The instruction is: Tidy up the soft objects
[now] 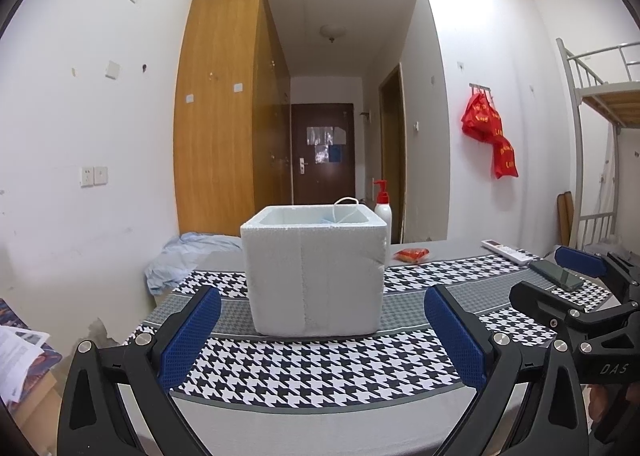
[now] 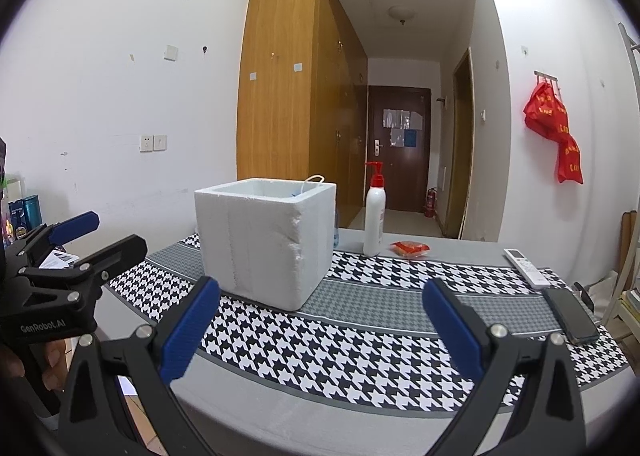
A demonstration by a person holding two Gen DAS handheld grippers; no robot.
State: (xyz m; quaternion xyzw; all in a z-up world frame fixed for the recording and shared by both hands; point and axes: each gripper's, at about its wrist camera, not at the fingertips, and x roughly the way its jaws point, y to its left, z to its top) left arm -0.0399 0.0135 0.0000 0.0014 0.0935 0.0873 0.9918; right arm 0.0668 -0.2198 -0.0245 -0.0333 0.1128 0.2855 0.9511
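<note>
A white foam box (image 1: 316,272) stands on the houndstooth tablecloth (image 1: 320,372), open at the top; a white looped string and something blue show inside it (image 1: 340,211). It also shows in the right wrist view (image 2: 264,240). My left gripper (image 1: 320,312) is open and empty, in front of the box. My right gripper (image 2: 320,308) is open and empty, in front and right of the box. Each gripper appears in the other's view: the right one (image 1: 556,280), the left one (image 2: 100,232).
A white pump bottle (image 2: 375,215), a red packet (image 2: 411,248), a white remote (image 2: 526,267) and a dark phone (image 2: 572,314) lie on the table. Light blue cloth (image 1: 188,256) sits at the far left end. Red bags (image 2: 554,127) hang on the wall.
</note>
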